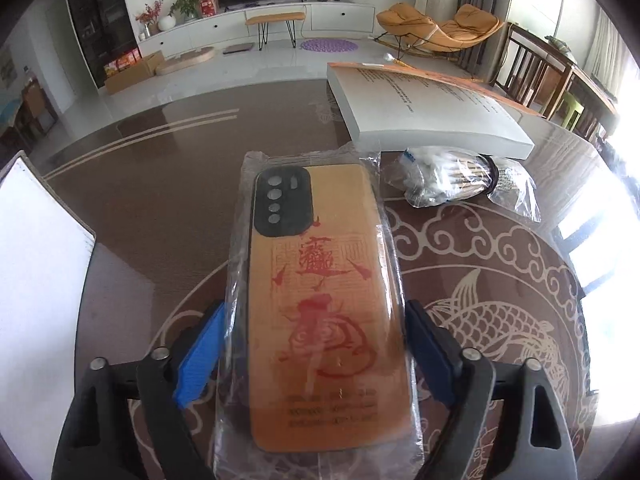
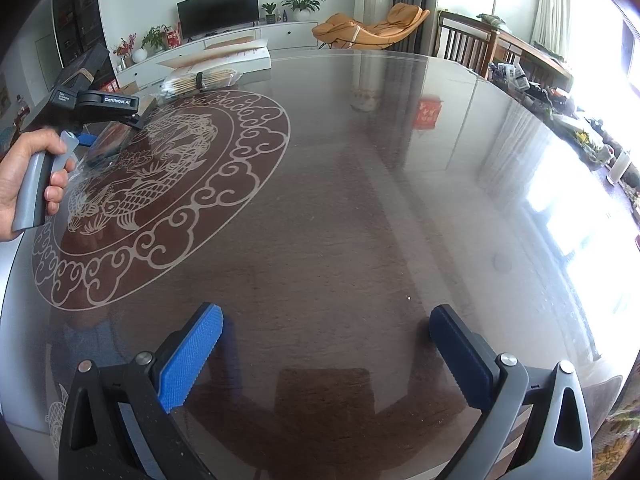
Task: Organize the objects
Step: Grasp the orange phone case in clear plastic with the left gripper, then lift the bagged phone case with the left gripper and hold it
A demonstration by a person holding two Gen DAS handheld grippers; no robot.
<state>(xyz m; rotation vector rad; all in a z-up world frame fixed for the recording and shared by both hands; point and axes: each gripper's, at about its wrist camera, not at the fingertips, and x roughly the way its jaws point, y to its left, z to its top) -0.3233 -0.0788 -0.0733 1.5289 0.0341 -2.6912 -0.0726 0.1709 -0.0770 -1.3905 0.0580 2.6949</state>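
Grip status, left gripper: the blue-padded jaws are closed partway onto the long edges of an orange phone case printed with red calligraphy and sealed in a clear plastic sleeve. The case lies flat between the pads, camera cutout pointing away from the wrist. The right wrist view shows the case held low over the dark glass-topped table with a pale fish-and-cloud pattern; whether the sleeve touches the glass cannot be told.

Grip status, right gripper: jaws wide apart, nothing between the pads. It hovers over a bare part of the table, well apart from the left unit. The person's left hand is visible on the grey handle of the left gripper.

Remaining items: a clear plastic bag of cotton swabs with wooden sticks lies on the table just beyond and to the right of the case. A thick white paperback book with an orange cover lies beyond the bag, close to it. A white rectangular box sits at the left edge of the left wrist view.

Progress assessment: the task appears to be at an early or middle stage. One item is in hand and not yet placed; the swab bag and book look unsorted. No destination is confirmed; the white box is a possible one.
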